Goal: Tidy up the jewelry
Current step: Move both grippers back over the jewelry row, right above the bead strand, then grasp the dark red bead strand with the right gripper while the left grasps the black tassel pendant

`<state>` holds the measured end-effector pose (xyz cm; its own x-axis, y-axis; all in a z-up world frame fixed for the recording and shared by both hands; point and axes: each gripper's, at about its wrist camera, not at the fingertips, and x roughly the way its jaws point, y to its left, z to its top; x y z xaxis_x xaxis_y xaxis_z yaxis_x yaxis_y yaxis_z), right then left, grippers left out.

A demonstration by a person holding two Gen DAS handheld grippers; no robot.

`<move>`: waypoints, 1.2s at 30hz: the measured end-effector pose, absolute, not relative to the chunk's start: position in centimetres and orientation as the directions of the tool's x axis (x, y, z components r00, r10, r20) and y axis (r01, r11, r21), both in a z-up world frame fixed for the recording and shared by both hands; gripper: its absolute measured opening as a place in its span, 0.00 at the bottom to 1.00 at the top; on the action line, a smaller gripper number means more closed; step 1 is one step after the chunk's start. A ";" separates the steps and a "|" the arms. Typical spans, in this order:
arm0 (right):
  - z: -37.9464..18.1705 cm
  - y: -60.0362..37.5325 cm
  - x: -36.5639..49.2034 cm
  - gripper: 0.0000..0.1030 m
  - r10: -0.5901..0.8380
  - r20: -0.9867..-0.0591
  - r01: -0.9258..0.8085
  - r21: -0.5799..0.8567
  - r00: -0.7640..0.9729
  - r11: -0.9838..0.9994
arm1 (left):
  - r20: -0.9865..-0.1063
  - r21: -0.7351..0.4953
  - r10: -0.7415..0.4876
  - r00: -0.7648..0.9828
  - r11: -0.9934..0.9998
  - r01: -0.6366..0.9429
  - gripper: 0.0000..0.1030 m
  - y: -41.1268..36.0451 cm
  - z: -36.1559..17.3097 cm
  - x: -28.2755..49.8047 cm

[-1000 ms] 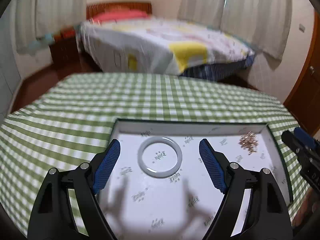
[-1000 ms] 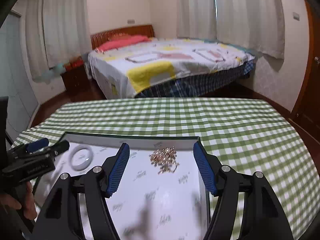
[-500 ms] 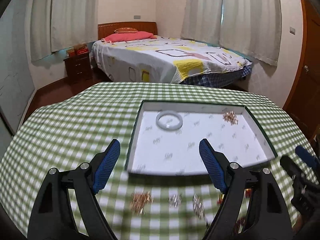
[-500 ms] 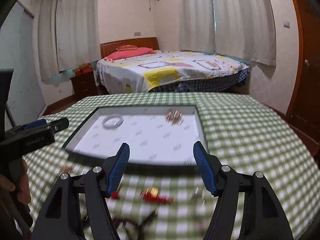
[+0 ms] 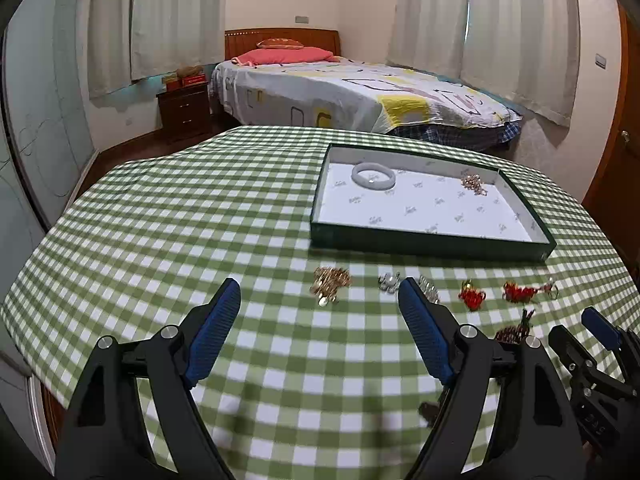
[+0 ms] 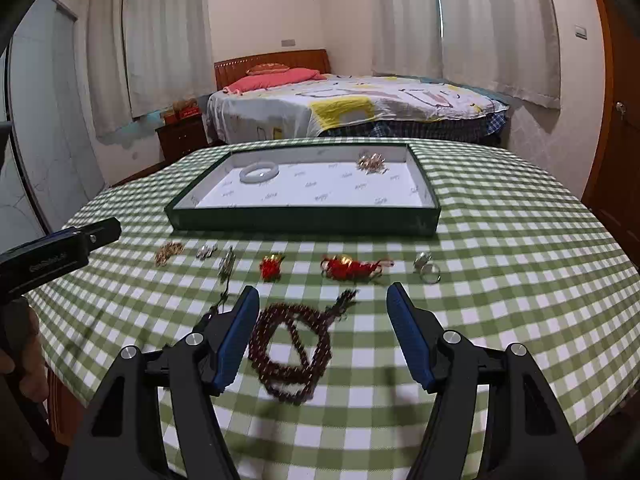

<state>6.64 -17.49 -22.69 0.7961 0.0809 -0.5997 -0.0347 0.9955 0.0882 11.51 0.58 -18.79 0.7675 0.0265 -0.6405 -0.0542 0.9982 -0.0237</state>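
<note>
A dark green tray (image 6: pixel 304 222) with a white lining holds a pale bangle (image 6: pixel 259 171) and a gold chain pile (image 6: pixel 372 163). In front of it on the checked cloth lie a gold piece (image 6: pixel 168 252), silver pieces (image 6: pixel 207 251), a small red ornament (image 6: pixel 271 267), a longer red ornament (image 6: pixel 352 267), a silver ring (image 6: pixel 427 268) and a dark bead necklace (image 6: pixel 290 354). My right gripper (image 6: pixel 320 340) is open and empty above the necklace. My left gripper (image 5: pixel 318 332) is open and empty, near the gold piece (image 5: pixel 330 280). The tray (image 5: pixel 428 244) also shows there.
The round table (image 6: pixel 520 240) has a green checked cloth and its front edge is close below both grippers. A bed (image 6: pixel 352 108), a nightstand (image 6: pixel 180 136) and curtained windows stand behind. A wooden door (image 6: pixel 616 140) is at the right.
Both grippers have pulled back and up from over the tray to the near side of the table. The loose jewelry in front of the tray has come into view. Both stay open.
</note>
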 end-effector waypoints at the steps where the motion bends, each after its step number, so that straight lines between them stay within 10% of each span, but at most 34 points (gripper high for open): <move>1: -22.9 -17.4 6.5 0.63 0.082 -0.602 -0.037 0.087 0.794 0.996 | -0.640 -0.021 0.031 0.768 0.998 -0.057 0.77 0.7 -18.8 11.2; 32: -27.0 -14.9 9.1 0.70 0.054 -0.715 -0.044 0.032 0.697 0.999 | -0.699 -0.013 0.066 0.712 0.994 -0.105 0.77 3.8 -22.4 9.3; 36: -26.8 -15.5 9.0 0.51 0.057 -0.711 -0.043 0.038 0.701 0.998 | -0.703 -0.013 0.057 0.709 0.996 -0.093 0.77 3.4 -22.7 9.3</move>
